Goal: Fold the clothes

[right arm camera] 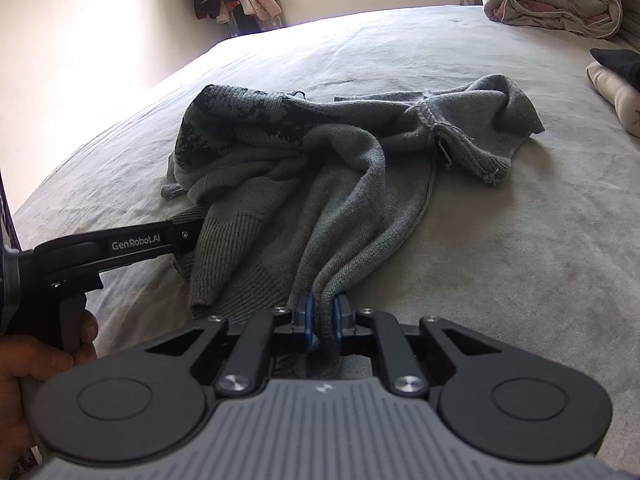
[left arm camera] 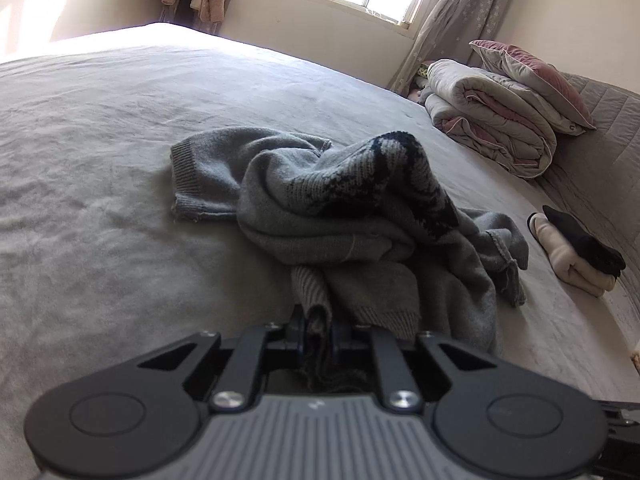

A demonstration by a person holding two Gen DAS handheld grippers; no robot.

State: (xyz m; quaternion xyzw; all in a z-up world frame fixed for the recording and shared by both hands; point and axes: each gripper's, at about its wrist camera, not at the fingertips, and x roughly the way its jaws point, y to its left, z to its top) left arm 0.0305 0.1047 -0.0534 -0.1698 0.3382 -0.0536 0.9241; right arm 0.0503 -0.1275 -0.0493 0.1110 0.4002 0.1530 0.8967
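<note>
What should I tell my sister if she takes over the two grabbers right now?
Left gripper: shut on the ribbed hem of the grey sweater.
Right gripper: shut on another bunch of the same sweater's edge, near the left one.
The sweater lies crumpled in a heap in the middle of the bed, dark pattern on top, nothing spread out or folded yet.
Done: a cream and black folded pile sits on the bed off to the right side.
Left: probably lift and pull the two fingers' grips apart to spread the sweater flat, then fold it and put it by the pile.
</note>
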